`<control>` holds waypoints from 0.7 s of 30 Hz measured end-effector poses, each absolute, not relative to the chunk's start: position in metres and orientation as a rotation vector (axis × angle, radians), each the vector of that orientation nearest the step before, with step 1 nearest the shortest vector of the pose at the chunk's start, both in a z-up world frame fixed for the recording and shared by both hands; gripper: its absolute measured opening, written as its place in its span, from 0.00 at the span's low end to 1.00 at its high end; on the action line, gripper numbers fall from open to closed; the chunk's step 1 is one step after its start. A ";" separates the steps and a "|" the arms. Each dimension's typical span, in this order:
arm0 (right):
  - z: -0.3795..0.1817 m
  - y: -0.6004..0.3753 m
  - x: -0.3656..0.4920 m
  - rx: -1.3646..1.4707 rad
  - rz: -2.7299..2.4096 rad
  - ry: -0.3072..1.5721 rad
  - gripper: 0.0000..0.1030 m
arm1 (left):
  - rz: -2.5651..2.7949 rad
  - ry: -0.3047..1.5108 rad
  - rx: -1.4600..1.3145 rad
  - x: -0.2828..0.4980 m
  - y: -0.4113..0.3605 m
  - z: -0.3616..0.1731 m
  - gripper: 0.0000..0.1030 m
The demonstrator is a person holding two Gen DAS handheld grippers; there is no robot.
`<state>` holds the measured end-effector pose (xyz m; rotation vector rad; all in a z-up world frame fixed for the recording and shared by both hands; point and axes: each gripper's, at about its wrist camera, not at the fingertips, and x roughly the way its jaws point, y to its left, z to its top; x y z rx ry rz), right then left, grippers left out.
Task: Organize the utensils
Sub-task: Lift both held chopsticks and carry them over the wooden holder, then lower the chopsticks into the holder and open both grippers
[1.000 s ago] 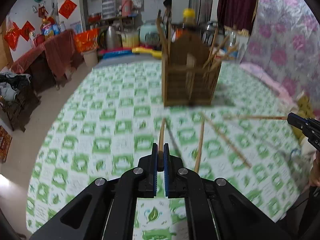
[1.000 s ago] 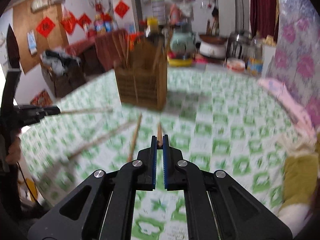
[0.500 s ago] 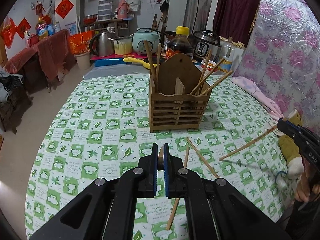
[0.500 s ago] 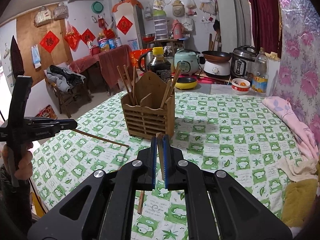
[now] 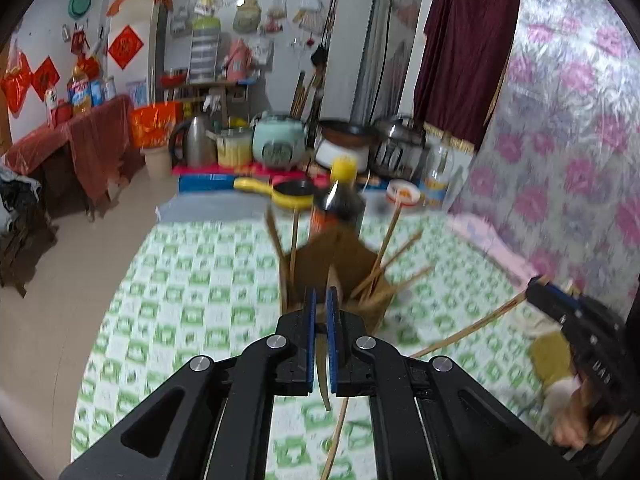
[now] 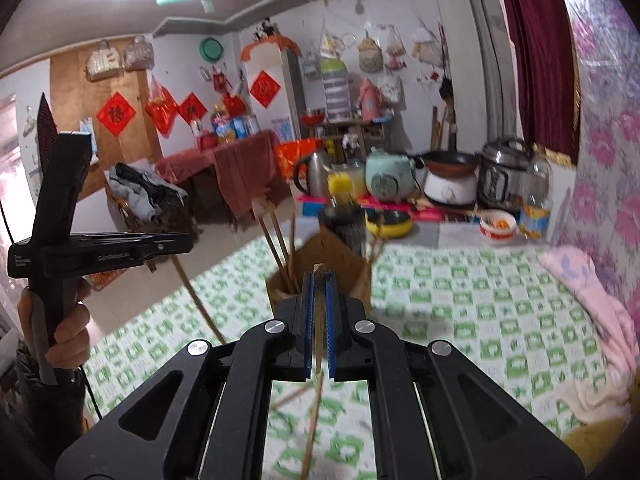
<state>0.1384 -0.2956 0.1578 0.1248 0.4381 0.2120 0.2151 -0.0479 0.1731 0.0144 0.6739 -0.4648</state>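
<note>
A brown wooden utensil holder (image 5: 332, 260) (image 6: 340, 256) stands on the green-checked tablecloth (image 5: 192, 280), with several chopsticks sticking out of it. My left gripper (image 5: 320, 294) is shut on a chopstick (image 5: 322, 368) that hangs down between its pads, just before the holder. From the right view, this left gripper (image 6: 188, 242) is off to the left with its chopstick (image 6: 196, 296) slanting down. My right gripper (image 6: 318, 278) is shut on another chopstick (image 6: 318, 320), close in front of the holder. The left view has that right gripper (image 5: 536, 286) at the right edge with its stick (image 5: 472, 328).
A loose chopstick (image 5: 336, 436) (image 6: 312, 428) lies on the cloth below the grippers, with another (image 6: 288, 398) beside it. A dark sauce bottle (image 5: 340, 200) stands right behind the holder. Pink cloth (image 6: 592, 300) lies at the table's right edge. Cookers and a kettle line the back.
Both grippers have risen off the table, each carrying its chopstick, and come closer to the holder. The holder now sits right at the fingertips in both views.
</note>
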 end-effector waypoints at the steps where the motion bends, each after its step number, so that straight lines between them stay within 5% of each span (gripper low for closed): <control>1: 0.164 -0.294 0.141 0.125 0.217 0.424 0.06 | -0.468 0.657 0.011 0.218 -0.050 0.182 0.06; 11: 0.194 -0.286 0.182 0.153 0.189 0.307 0.06 | -0.428 0.495 -0.021 0.253 -0.066 0.239 0.06; 21: 0.166 -0.299 0.233 0.213 0.146 0.310 0.06 | -0.377 0.550 -0.016 0.312 -0.086 0.181 0.06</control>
